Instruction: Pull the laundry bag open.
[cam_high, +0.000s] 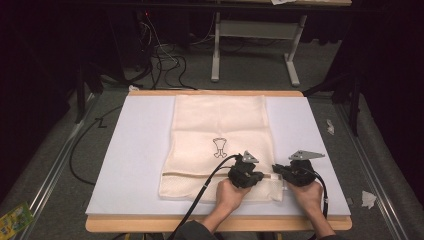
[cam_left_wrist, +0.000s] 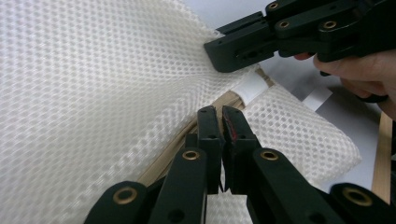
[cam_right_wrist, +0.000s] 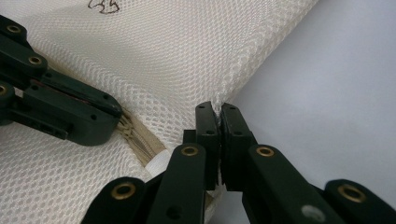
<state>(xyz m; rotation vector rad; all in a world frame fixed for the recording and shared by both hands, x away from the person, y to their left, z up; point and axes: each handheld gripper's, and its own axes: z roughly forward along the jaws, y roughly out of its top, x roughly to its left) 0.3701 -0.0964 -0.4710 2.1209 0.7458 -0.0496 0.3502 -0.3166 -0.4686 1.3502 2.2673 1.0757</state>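
Note:
A cream mesh bag with a small black drawing lies flat on the white board. Its tan zipper runs across near the front edge. My left gripper is shut at the right end of the zipper; the pull itself is hidden between the jaws. A white end cover sits just past them. My right gripper is shut on the bag's right edge, with mesh pinched between its tips. The two grippers face each other, close together.
The board rests on a wooden table whose rim shows at front and back. Black cables and a grey table frame stand on the carpet behind. A green packet and paper scraps lie on the floor.

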